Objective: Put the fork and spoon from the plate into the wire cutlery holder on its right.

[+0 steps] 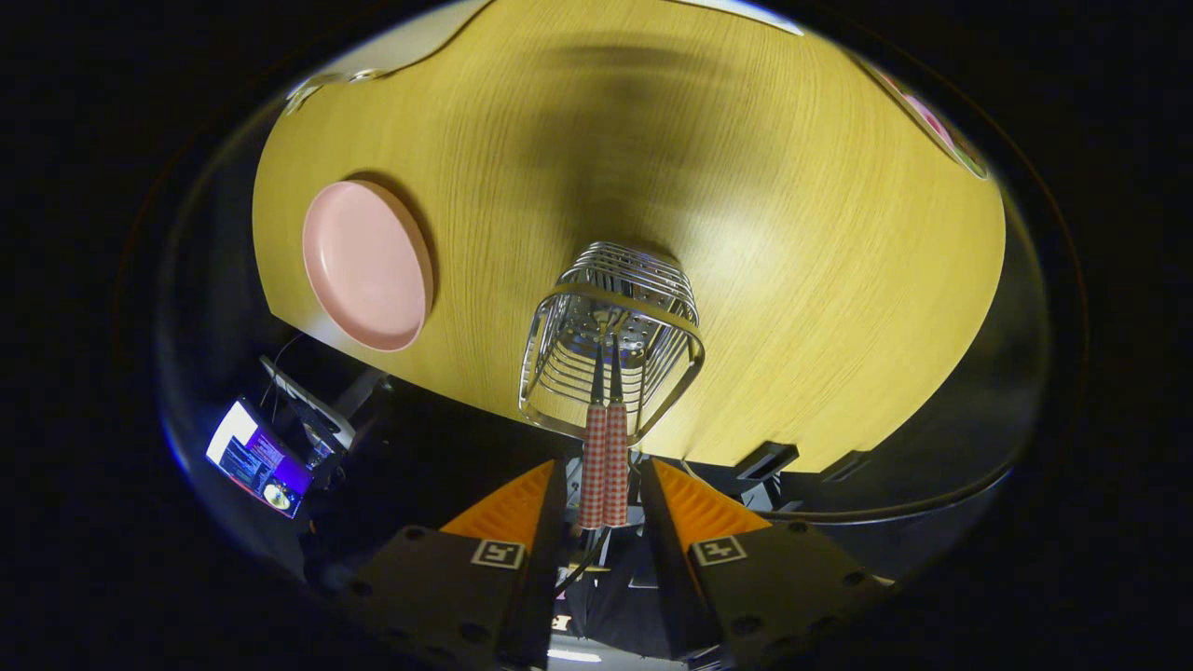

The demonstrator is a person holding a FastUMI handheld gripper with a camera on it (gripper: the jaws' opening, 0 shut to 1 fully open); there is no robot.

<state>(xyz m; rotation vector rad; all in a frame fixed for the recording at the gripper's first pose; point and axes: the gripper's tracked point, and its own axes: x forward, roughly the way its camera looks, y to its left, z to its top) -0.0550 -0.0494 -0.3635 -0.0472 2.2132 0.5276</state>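
On the left, the pink plate (366, 265) lies on the wooden table (792, 280) near its edge, and it looks empty: I see no fork and no spoon on it. To the right of the plate, well apart from it, stands the wire cutlery holder (610, 340), also close to the table edge. 2 handles with a red checked pattern (604, 461) stand side by side in it, touching each other, with their working ends down inside the wires; which one is the fork and which the spoon I cannot tell. So I judge the task is almost finished, both pieces are in the holder and what is left is only to take the tool away.

The gripper (604, 508) is spread apart, the handles rise in the gap between its fingers and neither finger seems to press on them.

The table is light yellow wood with a rounded edge. Below the plate, off the table, a small lit screen (258, 458) glows in the dark room
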